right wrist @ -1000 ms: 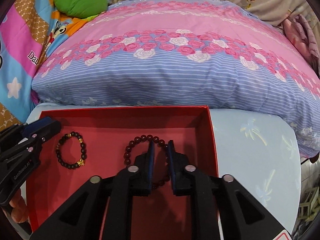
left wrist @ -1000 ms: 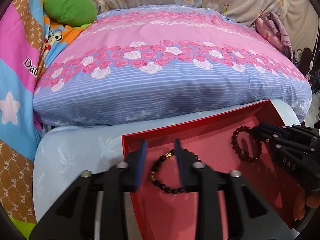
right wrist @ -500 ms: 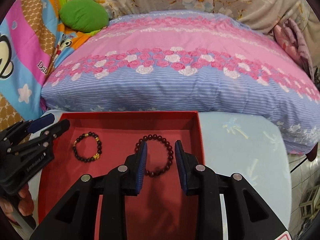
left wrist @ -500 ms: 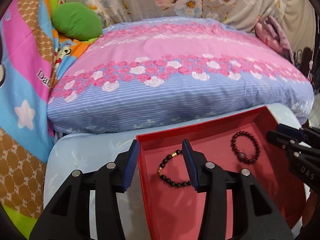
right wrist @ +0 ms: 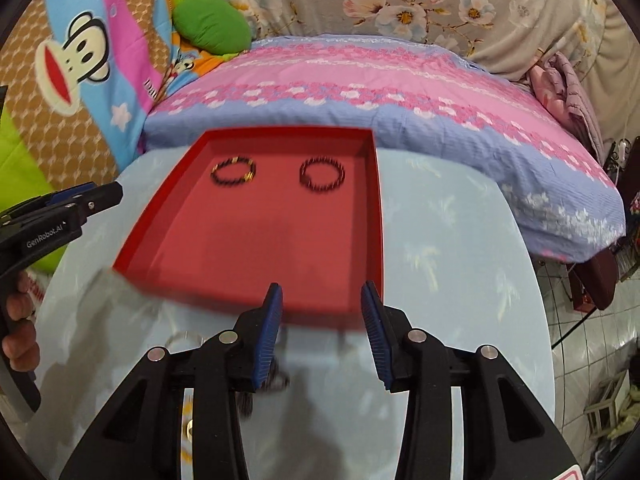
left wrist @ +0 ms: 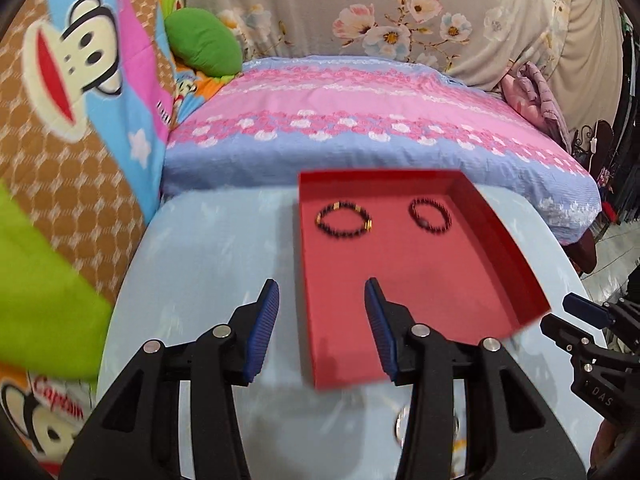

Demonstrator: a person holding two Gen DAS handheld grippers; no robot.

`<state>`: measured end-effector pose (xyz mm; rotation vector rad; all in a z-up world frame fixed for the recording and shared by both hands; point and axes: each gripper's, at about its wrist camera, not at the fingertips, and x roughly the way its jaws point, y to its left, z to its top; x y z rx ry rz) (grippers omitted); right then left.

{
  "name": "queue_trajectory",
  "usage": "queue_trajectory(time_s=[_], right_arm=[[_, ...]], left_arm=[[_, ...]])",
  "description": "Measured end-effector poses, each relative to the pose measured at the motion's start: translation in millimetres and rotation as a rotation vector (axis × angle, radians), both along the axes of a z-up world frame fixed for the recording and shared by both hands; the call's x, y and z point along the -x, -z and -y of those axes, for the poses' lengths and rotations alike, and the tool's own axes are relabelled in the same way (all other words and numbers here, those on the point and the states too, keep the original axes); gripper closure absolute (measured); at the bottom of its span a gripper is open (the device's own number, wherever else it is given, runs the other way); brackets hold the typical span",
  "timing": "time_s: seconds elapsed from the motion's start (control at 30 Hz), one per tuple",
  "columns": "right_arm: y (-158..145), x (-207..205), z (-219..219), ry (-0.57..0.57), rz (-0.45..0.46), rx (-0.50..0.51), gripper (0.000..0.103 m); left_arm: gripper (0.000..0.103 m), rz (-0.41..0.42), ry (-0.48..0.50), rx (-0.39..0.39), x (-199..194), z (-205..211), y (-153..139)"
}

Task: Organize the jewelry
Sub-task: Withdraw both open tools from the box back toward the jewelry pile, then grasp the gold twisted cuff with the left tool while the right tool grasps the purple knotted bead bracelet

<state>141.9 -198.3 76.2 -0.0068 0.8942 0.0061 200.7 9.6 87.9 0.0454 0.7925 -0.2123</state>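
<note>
Left hand-held gripper (left wrist: 322,300) apart, empty; right hand-held gripper (right wrist: 322,304) opening, empty too. Both bracelets (right wrist: 234,171) (right wrist: 322,174) side by side in the red tray (right wrist: 372,216) on the surface (right wrist: 452,264), apparently sorted.

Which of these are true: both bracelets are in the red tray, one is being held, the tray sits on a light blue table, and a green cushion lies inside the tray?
1. Both bracelets, the black and gold bracelet and the dark red bracelet, lie in the red tray. True.
2. One is being held. False: nothing is between either tool's fingers.
3. The tray sits on the light blue table. True.
4. A green cushion lies in the tray. False: it is back by the wall.
</note>
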Motion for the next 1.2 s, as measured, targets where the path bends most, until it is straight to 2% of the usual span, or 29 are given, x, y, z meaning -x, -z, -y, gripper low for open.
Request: queue_trajectory(time_s=[0.1, 0.27, 0.3, 0.33, 0.4, 0.6, 0.77, 1.0, 1.2], right_arm=[[10.8, 26.8, -2.0, 0.000, -0.033, -0.024, 0.063], [22.7, 62.6, -2.9, 0.013, -0.059, -0.031, 0.063], [24.6, 67.9, -2.0, 0.017, -0.062, -0.033, 0.063], [26.2, 72.0, -1.6, 0.022, -0.064, -0.030, 0.063], [29.2, 79.2, -1.6, 0.030, -0.070, -0.028, 0.063], [33.8, 91.9, -3.4, 0.035, -0.086, -0.050, 0.063], [34.0, 96.9, -9.3, 0.031, -0.086, -0.060, 0.063], [36.6, 96.8, -14.9, 0.018, -0.096, -0.063, 0.063], [39.3, 94.3, -17.5, 0.013, -0.103, -0.065, 0.063]], left_arm=[[0.060, -0.020, -0.021, 0.006, 32.8, -10.0, 8.4], [0.060, -0.060, -0.003, 0.016, 81.3, -17.9, 23.8], [0.054, -0.066, 0.005, 0.019, 88.8, -16.8, 25.8], [0.044, -0.075, 0.018, 0.032, 97.9, -16.3, 28.0], [0.036, -0.076, 0.043, 0.032, 115.6, -11.6, 32.4], [0.031, -0.101, 0.105, 0.015, 142.9, 11.6, 53.4], [0.019, -0.092, 0.127, -0.039, 151.9, 28.4, 67.2], [0.019, -0.104, 0.125, -0.094, 147.5, 36.2, 83.7], [0.039, -0.122, 0.123, -0.101, 145.0, 35.4, 89.4]])
